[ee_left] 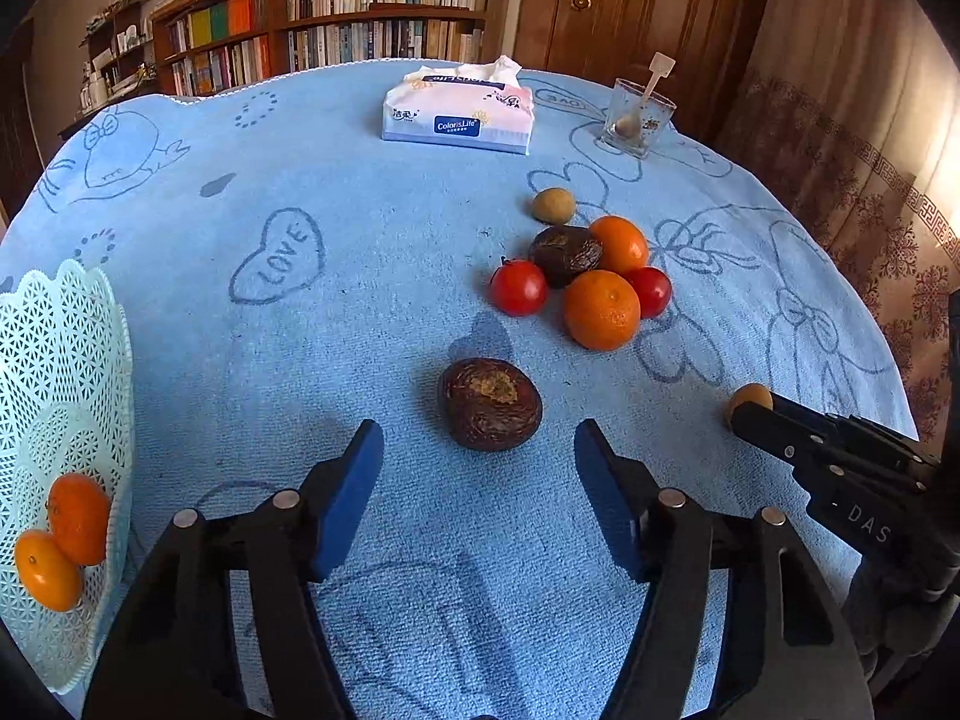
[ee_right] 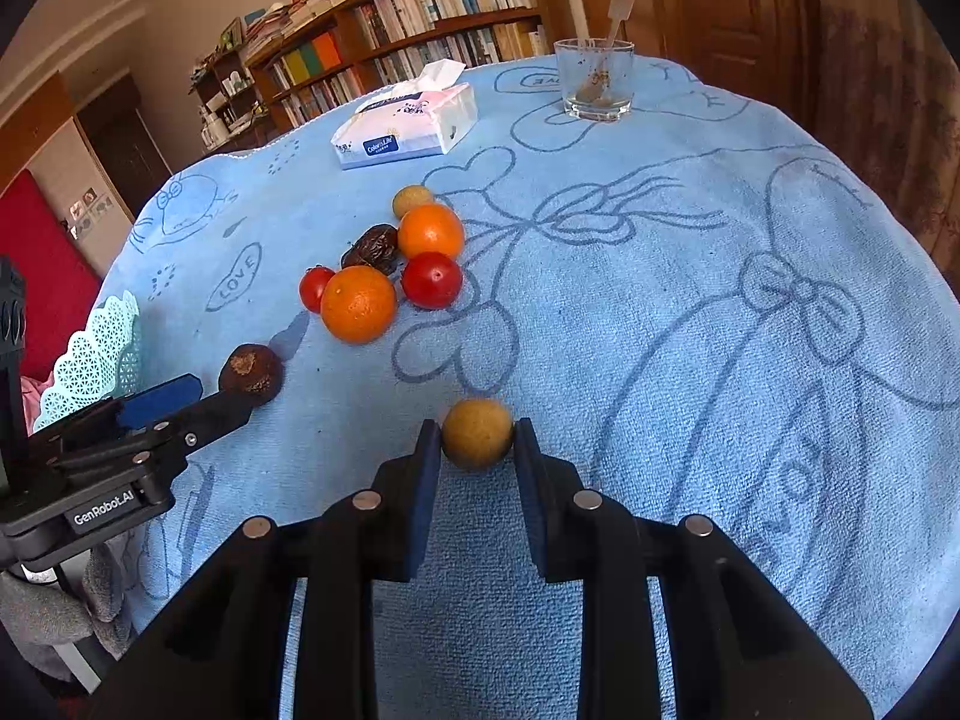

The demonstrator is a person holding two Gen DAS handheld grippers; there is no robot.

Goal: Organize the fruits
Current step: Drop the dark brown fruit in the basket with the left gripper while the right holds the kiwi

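Note:
A dark wrinkled round fruit [ee_left: 489,405] lies on the blue tablecloth [ee_left: 360,312], just ahead of my open left gripper [ee_left: 478,437], whose blue pads [ee_left: 360,480] stand to either side of it without touching. My right gripper [ee_right: 477,427] is shut on a small tan round fruit [ee_right: 477,444], low over the cloth. That gripper also appears at the right edge of the left wrist view, right gripper [ee_left: 744,413]. A pile further back holds two oranges [ee_left: 602,309], two red tomatoes [ee_left: 519,287], another dark fruit [ee_left: 564,253] and a tan fruit [ee_left: 553,205]. The pale green lattice basket [ee_left: 66,360] at the left holds two small oranges [ee_left: 78,516].
A tissue pack [ee_left: 459,114] and a glass with a spoon [ee_left: 636,120] stand at the table's far side. Bookshelves [ee_left: 360,12] and a wooden door [ee_left: 600,0] are behind. The round table's edge drops off on the right near a curtain [ee_left: 870,180].

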